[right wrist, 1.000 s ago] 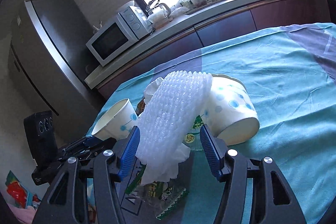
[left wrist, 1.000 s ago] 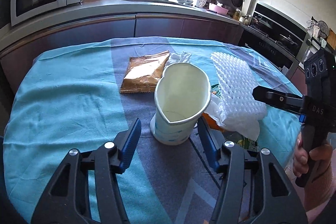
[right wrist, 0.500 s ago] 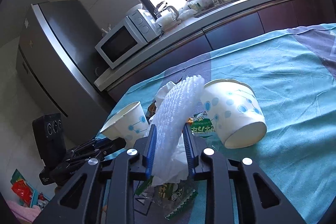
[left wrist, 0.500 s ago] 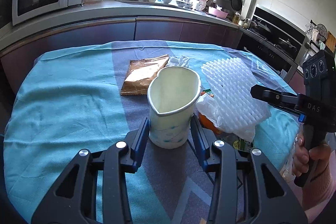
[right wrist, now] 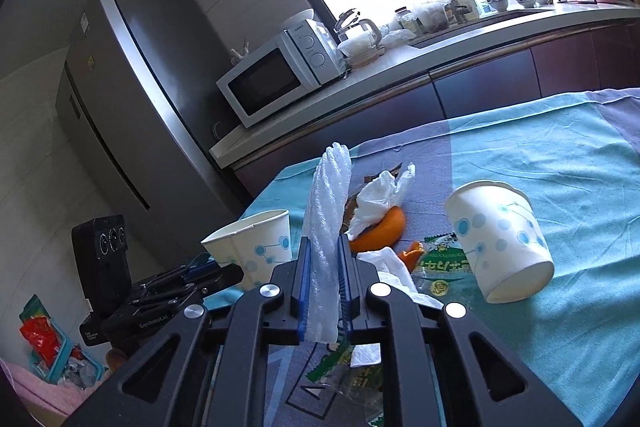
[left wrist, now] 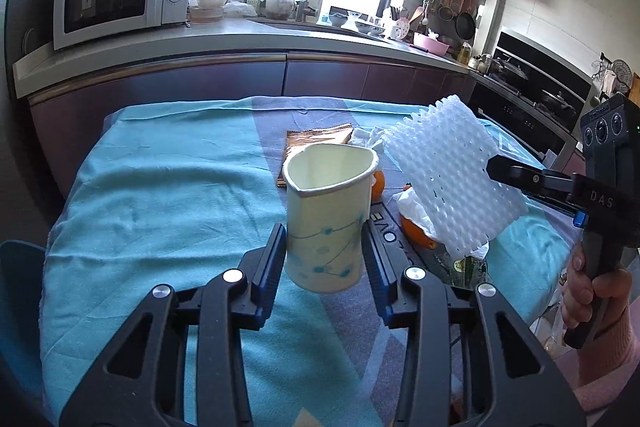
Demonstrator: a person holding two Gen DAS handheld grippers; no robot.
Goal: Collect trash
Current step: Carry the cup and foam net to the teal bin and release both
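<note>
brown packet half hidden behind cup

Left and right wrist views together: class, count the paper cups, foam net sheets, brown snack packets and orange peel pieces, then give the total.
Paper cups: 2
Foam net sheets: 1
Brown snack packets: 1
Orange peel pieces: 2
Total: 6

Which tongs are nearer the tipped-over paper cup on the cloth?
Right. The right tongs, closing on the foam sheet, sit just beside the tipped-over paper cup. The left tongs, gripping another cup, are beyond the foam.
</note>
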